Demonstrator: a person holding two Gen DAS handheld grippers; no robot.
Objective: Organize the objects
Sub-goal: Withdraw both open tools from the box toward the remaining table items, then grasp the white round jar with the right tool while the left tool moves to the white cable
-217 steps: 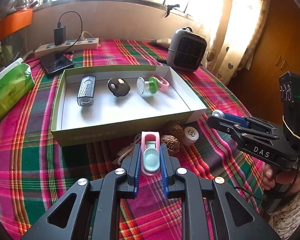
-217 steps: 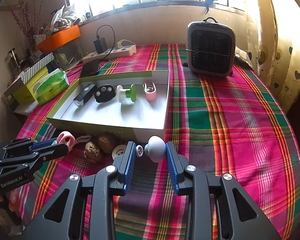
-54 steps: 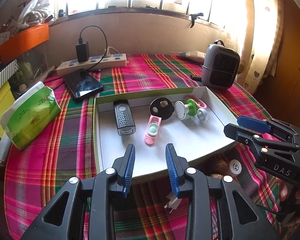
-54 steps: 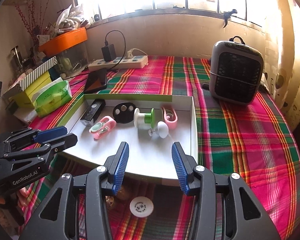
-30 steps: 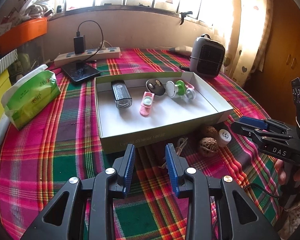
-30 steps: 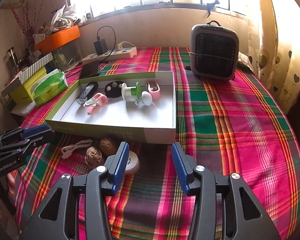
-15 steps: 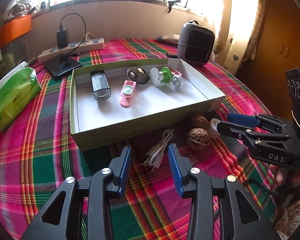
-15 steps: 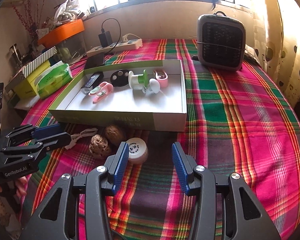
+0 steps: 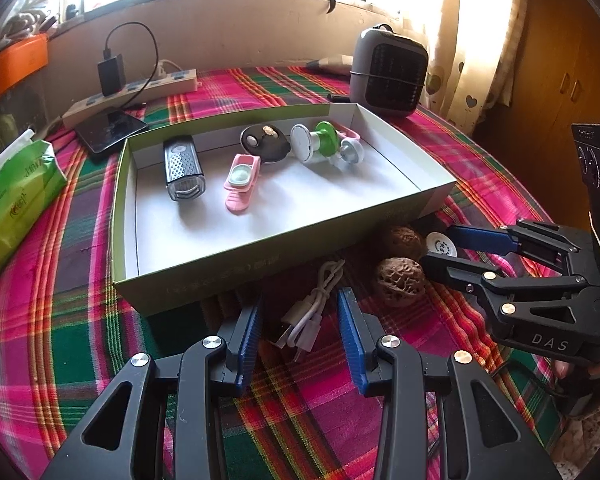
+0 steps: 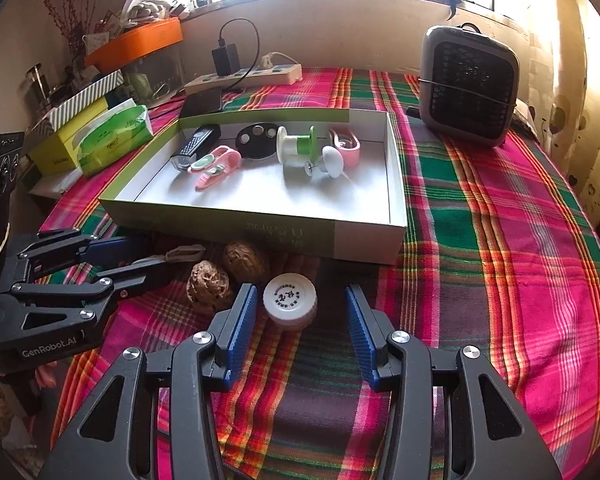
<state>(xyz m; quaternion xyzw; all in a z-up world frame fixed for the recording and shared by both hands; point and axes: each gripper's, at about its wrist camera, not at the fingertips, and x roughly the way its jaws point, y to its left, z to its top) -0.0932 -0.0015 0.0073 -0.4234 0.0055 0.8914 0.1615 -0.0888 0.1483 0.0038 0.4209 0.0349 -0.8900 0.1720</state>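
Both claws have dropped back from over the box to the table in front of it, w/ the pink clip and the white knob left inside. Left claw is released, nothing in it, straddling the white cable. Right claw is released too, empty, w/ the white cap between its fingers but closer to the left one; no contact that I can see.

Progress: approx. two-thirds done, judging by count. Box holds six things: bike light, pink clip, black fob, white-green spool, white knob, and a pink ring piece at the back. They sit in a loose row near the far wall; front half is bare.

Left outside, just beside the box's front wall: cable, two walnuts, cap. Likely next are cable and cap.
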